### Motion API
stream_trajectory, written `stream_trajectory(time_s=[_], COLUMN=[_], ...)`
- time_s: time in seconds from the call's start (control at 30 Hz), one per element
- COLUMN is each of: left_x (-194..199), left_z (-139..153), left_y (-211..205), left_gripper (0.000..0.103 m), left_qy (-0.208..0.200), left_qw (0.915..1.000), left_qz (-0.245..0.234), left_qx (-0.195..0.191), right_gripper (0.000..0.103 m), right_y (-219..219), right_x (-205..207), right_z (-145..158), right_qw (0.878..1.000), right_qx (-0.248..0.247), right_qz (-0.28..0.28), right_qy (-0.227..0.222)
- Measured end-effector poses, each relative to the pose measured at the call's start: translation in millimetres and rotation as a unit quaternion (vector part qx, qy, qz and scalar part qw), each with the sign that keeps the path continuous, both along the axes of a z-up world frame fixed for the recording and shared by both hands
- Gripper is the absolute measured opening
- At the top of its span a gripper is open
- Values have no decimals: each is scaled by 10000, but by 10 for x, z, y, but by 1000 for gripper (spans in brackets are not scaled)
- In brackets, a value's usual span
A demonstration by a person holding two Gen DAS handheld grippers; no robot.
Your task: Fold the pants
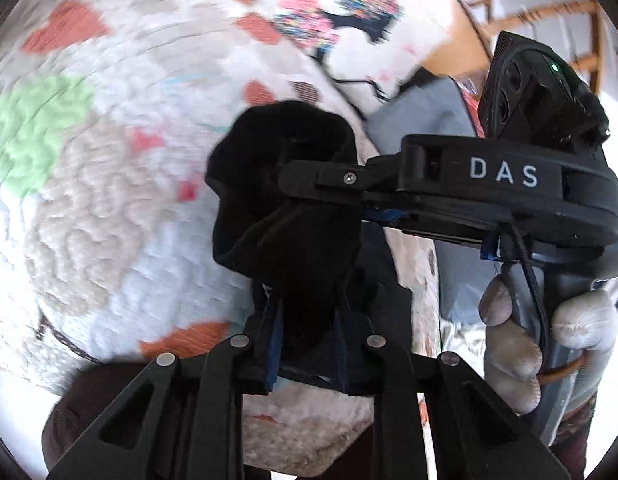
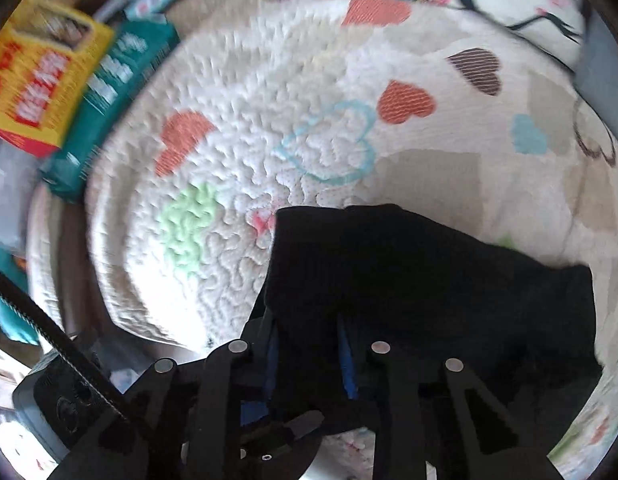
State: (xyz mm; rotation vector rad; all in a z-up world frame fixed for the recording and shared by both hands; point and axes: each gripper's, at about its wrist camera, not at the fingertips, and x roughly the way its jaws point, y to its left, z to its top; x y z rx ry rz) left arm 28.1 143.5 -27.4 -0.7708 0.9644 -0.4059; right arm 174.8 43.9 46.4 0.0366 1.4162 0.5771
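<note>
**Both grippers pinch the black pants above the quilt**

Left hand-held gripper [image 1: 309, 320] is clamped on a bunch of the black pants [image 1: 285, 208], the dark cloth rising in a soft lump ahead of its fingers and slumping over to one side. From the right of that gripper, the right hand-held gripper [image 1: 305, 178] reaches in with its jaws closed on the same bunch higher up, a gloved hand [image 1: 549, 344] wrapped round its handle. In the right wrist view, the right hand-held gripper [image 2: 309, 332] has the pants [image 2: 429, 280] pinched between its blue-lined fingers, and the cloth spreads ahead and to the right as a broad flat panel over the heart-patterned quilt [image 2: 237, 92]. Far to its left lie a yellow box [image 2: 41, 76] and a teal packet [image 2: 113, 100].

The fabric looks light, limp and thick-knit. It should drape rather than hold a crease and is unlikely to slip from the pads. Holding it at an edge or a corner, not mid-bunch, would probably let the panel hang straight for a fold.
</note>
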Motion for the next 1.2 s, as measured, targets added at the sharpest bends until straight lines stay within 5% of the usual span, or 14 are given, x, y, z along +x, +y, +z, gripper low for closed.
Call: stream_trajectory(time_s=[0.23, 0.4, 0.6, 0.77, 0.83, 0.9, 1.0, 1.1, 1.2], left_x=[-97, -76, -37, -147, -169, -214, -156, 12, 207], left_z=[244, 383, 360, 307, 332, 397, 457, 356, 224], left_y=[-714, -1388, -2067, -2217, -2182, -2015, -1772, -1652, -1680], left_gripper=[21, 21, 22, 22, 23, 28, 37, 37, 37], left_qy=[-161, -273, -126, 47, 92, 40, -71, 65, 178], left_qw=[9958, 9856, 9707, 9614, 9603, 9617, 9694, 9763, 9792], left_qz=[-852, -1551, -2256, -2676, -2739, -2711, -2418, -2090, -1883], left_qx=[284, 619, 816, 630, 529, 412, 415, 564, 740], right_gripper=[20, 20, 20, 19, 22, 34, 37, 37, 37], right_y=[-979, -1910, -2859, -3303, -3420, -3541, -3645, -3603, -3461], right_x=[-259, -492, -704, -788, -845, -923, -1086, -1185, -1154], right_z=[282, 298, -7, -475, -622, -624, -313, -3, 65], right_qw=[9934, 9768, 9495, 9385, 9348, 9259, 9162, 9094, 9020], right_qx=[766, 1343, 1652, 1257, 962, 989, 729, 1465, 2583], right_qz=[-811, -1619, -2655, -3217, -3419, -3645, -3885, -3720, -3306], right_qy=[-285, -394, -234, -14, 58, -3, -662, -1144, -1019])
